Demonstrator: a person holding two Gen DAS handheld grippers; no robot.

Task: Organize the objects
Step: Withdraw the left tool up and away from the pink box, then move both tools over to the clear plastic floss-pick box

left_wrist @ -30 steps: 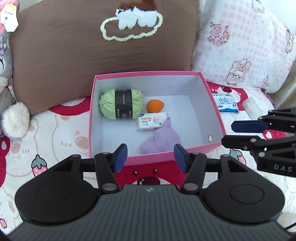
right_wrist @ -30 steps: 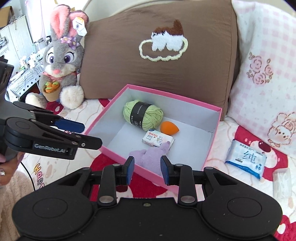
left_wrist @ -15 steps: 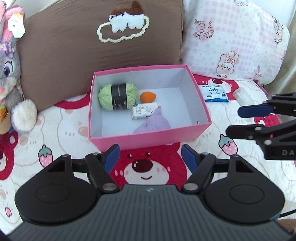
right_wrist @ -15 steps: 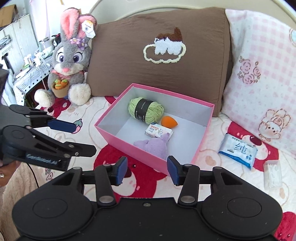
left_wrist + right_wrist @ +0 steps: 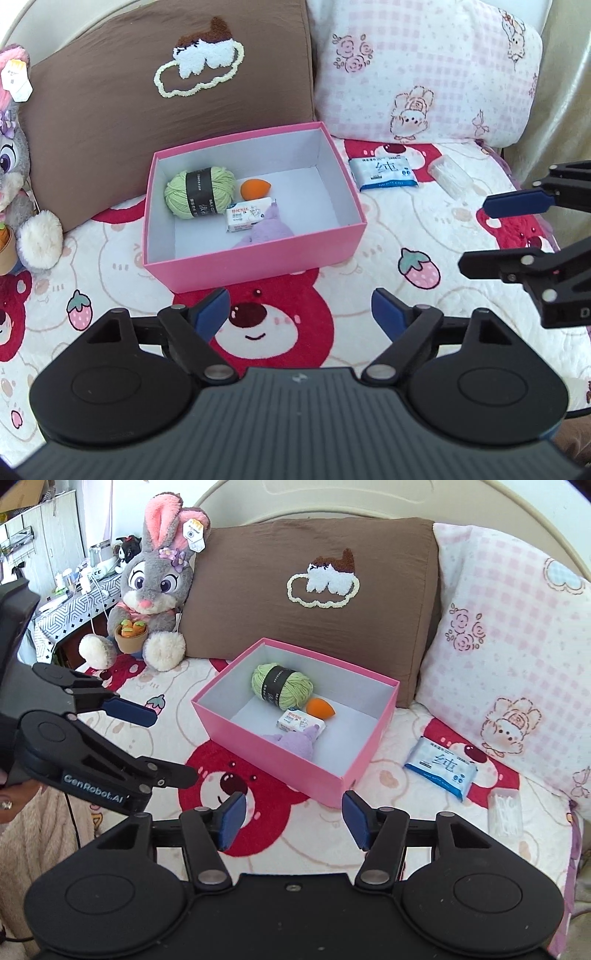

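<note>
In the pink box [image 5: 258, 254] already lie, from left to right, the green yarn ball [image 5: 199, 192], an orange sponge [image 5: 255, 188], a small wipes pack [image 5: 248, 214] and a purple plush [image 5: 266, 232]. To its right, the blue tissue pack [image 5: 384, 172] and a clear packet [image 5: 448, 177] wait on the bedspread [image 5: 369, 236], so roughly two items seem left. Both the left gripper [image 5: 299, 315] and right gripper [image 5: 291, 821] hang empty, jaws opening.

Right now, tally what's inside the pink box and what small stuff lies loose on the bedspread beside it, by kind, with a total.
In the pink box:
Yarn ball: 1
Orange sponge: 1
Small white packet: 1
Purple plush: 1
Loose on the bedspread:
Blue wipes pack: 1
Clear plastic packet: 1
Total: 6
</note>
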